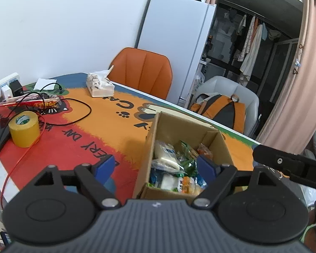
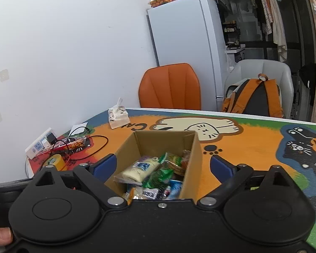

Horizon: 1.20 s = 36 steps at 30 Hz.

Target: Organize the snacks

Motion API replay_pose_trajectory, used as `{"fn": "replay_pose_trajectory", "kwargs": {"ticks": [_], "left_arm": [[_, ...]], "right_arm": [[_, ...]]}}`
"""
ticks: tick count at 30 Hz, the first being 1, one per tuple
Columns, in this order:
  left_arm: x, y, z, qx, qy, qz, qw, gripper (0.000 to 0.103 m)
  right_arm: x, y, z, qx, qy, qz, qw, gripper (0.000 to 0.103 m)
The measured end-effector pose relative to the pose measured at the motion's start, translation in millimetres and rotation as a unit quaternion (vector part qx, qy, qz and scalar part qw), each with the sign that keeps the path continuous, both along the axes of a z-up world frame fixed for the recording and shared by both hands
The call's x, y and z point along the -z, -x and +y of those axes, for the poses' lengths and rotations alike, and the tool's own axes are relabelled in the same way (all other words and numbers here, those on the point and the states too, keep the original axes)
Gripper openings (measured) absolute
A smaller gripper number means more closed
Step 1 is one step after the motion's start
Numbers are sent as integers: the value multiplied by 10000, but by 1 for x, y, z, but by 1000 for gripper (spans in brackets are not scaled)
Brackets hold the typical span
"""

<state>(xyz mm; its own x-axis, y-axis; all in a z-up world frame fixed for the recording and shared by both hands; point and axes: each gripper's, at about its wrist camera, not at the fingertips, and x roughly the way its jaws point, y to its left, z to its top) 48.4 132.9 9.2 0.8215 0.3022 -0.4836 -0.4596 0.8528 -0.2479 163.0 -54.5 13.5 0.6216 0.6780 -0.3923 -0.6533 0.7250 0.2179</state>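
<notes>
An open cardboard box point(image 1: 162, 126) stands on the cartoon-print table and holds several snack packets, among them a pale bread pack point(image 1: 164, 154) and a green packet point(image 1: 186, 162). The box also shows in the right wrist view point(image 2: 191, 147), with the bread pack point(image 2: 141, 169) on top. My left gripper point(image 1: 155, 166) is open and empty, straddling the box's left wall. My right gripper point(image 2: 164, 166) is open and empty, with the box between its fingers. A red snack packet point(image 1: 42, 103) lies at the table's far left, under black cables; it also shows in the right wrist view point(image 2: 74, 145).
A yellow tape roll point(image 1: 25, 128), a tissue pack point(image 1: 99, 85), a power strip point(image 1: 1, 88) and red and black cables lie on the table's left side. An orange chair point(image 1: 143, 71) and a grey chair with a backpack point(image 1: 221, 107) stand behind the table.
</notes>
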Motion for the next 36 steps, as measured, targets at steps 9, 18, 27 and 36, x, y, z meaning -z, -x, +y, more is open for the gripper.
{"fn": "replay_pose_trajectory", "kwargs": {"ticks": [9, 18, 27, 36], "left_arm": [[3, 9, -22, 326, -65, 158, 9993, 91], [-5, 29, -42, 535, -211, 269, 9980, 98], [-21, 57, -53, 607, -318, 285, 9972, 102], [-32, 68, -69, 788, -580, 222, 9949, 103]], "right_arm": [[-2, 13, -34, 117, 183, -38, 9998, 103], [-9, 33, -65, 107, 309, -73, 9994, 103], [-20, 54, -88, 8, 251, -111, 9996, 103], [-28, 69, -105, 53, 261, -181, 9995, 103]]}}
